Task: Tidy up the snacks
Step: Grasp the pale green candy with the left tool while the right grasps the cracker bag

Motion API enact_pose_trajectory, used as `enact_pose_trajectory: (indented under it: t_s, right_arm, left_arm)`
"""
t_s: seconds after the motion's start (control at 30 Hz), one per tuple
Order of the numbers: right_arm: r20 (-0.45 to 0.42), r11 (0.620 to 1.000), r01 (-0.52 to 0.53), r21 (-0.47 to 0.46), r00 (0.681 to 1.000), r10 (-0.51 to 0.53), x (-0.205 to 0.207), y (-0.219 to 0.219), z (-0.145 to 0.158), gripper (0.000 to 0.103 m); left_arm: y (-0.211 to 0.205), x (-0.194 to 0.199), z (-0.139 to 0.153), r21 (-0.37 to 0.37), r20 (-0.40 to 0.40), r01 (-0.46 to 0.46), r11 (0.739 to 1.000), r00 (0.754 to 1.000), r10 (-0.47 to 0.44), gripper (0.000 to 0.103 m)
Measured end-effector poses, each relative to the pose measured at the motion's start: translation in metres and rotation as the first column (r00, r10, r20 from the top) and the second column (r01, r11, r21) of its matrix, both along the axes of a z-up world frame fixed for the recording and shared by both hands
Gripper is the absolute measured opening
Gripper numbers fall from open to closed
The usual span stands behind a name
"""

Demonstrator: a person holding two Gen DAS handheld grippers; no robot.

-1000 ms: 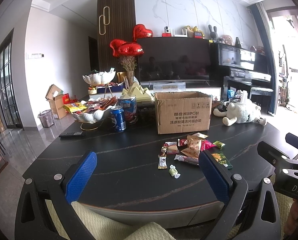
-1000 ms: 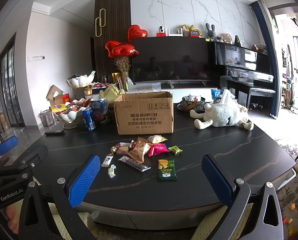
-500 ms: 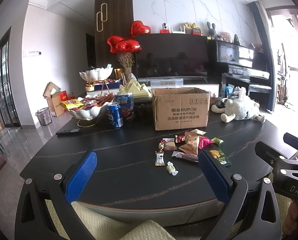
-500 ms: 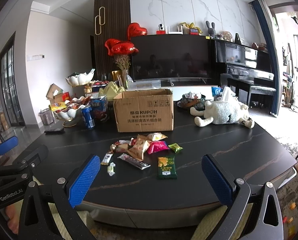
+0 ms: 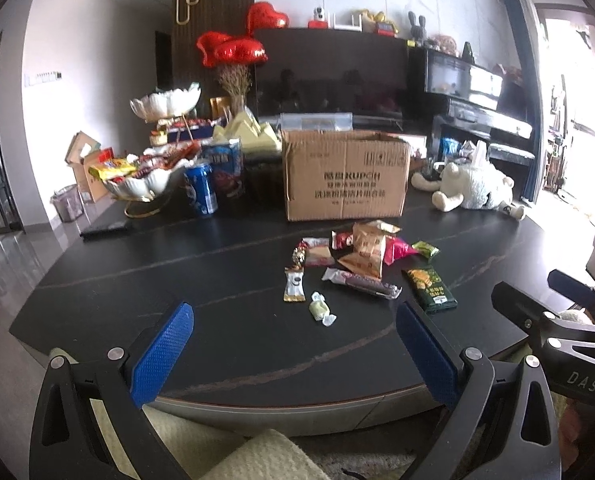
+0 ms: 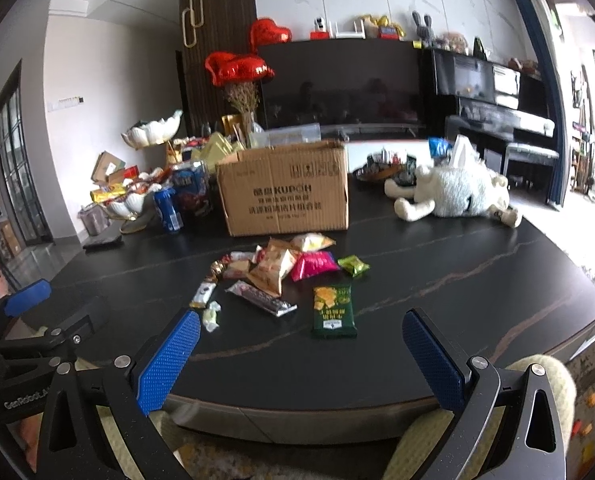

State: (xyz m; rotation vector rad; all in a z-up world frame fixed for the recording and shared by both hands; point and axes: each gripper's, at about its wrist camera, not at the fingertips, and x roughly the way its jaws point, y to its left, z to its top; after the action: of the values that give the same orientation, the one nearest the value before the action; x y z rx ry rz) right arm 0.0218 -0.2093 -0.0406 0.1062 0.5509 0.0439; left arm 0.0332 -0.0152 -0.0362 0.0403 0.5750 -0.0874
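Several snack packets lie loose on the dark table [image 5: 225, 280] in front of an open cardboard box [image 5: 345, 176]: a green packet [image 6: 333, 312], a long purple bar [image 6: 261, 300], a pink packet [image 6: 313, 264], an orange packet [image 6: 273, 272], a small wrapped candy [image 5: 321, 309]. My left gripper [image 5: 293, 344] is open and empty over the table's near edge. My right gripper [image 6: 301, 352] is open and empty, also at the near edge, short of the snacks. The box [image 6: 285, 192] stands behind the pile.
A white bowl of snacks [image 5: 141, 176], a blue can [image 5: 200, 194] and a remote [image 5: 105, 229] stand at the back left. A white plush toy [image 6: 457, 192] lies at the back right. The other gripper shows at the right of the left wrist view [image 5: 553, 332].
Both grippers have moved a little closer to the table and snacks, which sit larger in view. Both stay open and empty.
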Motion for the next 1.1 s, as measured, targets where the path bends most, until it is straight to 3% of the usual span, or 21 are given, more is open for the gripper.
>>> enact_pose_trajectory:
  t_s: [0.23, 0.57, 0.83, 1.1]
  right_arm:
    - [-0.066, 1.0, -0.015, 0.024, 0.998, 0.016, 0.029, -0.008, -0.016, 0.1]
    - [-0.126, 1.0, -0.025, -0.001, 0.992, 0.025, 0.082, -0.015, -0.013, 0.094]
    - [-0.201, 0.998, -0.01, 0.062, 0.979, 0.022, 0.115, -0.024, -0.049, 0.084]
    - [-0.273, 0.998, -0.043, 0.051, 0.96, 0.055, 0.128, -0.022, -0.078, 0.076]
  left_arm:
    - [-0.007, 0.024, -0.012, -0.013, -0.048, -0.003, 1.0, 0.999, 0.003, 0.094]
    - [-0.02, 0.07, -0.022, -0.047, -0.092, 0.011, 0.999, 0.996, -0.015, 0.084]
    - [-0.027, 0.097, -0.056, -0.069, -0.186, -0.025, 0.997, 0.982, 0.012, 0.074]
    - [-0.031, 0.112, -0.084, -0.071, -0.255, -0.032, 0.997, 0.967, 0.013, 0.06]
